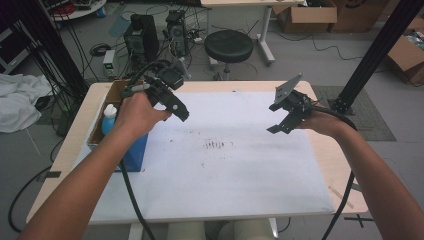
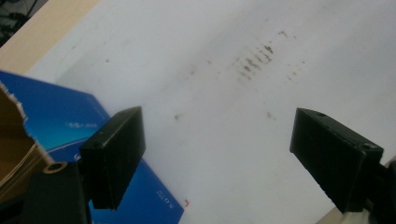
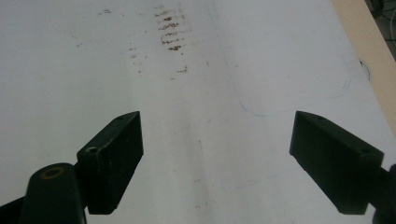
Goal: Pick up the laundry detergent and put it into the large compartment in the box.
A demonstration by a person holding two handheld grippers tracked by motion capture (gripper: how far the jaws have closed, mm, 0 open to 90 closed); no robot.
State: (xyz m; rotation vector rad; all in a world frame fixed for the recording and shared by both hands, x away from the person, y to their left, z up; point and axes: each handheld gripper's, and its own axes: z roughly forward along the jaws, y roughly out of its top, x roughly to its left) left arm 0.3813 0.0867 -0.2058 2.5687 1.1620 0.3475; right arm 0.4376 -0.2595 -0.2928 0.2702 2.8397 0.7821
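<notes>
My left gripper (image 1: 176,107) hangs above the left part of the white sheet (image 1: 225,175), held in a hand, jaws pointing down to the right. In the left gripper view its jaws (image 2: 217,126) stand open and wide apart, with nothing between them. My right gripper (image 1: 276,120) hovers over the sheet's right part with its grey plate on top. In the right gripper view its jaws (image 3: 217,123) are open and empty too. A patch of brown smudges (image 1: 218,145) marks the middle of the sheet; the same smudges (image 2: 254,60) (image 3: 170,32) lie ahead of each gripper.
A blue box (image 1: 134,150) (image 2: 60,126) with torn cardboard inside stands at the table's left edge, holding a bottle (image 1: 108,119) with a white cap. The wooden table edge (image 3: 364,42) runs beside the sheet. A black stool (image 1: 228,46), computers and cables stand beyond the table.
</notes>
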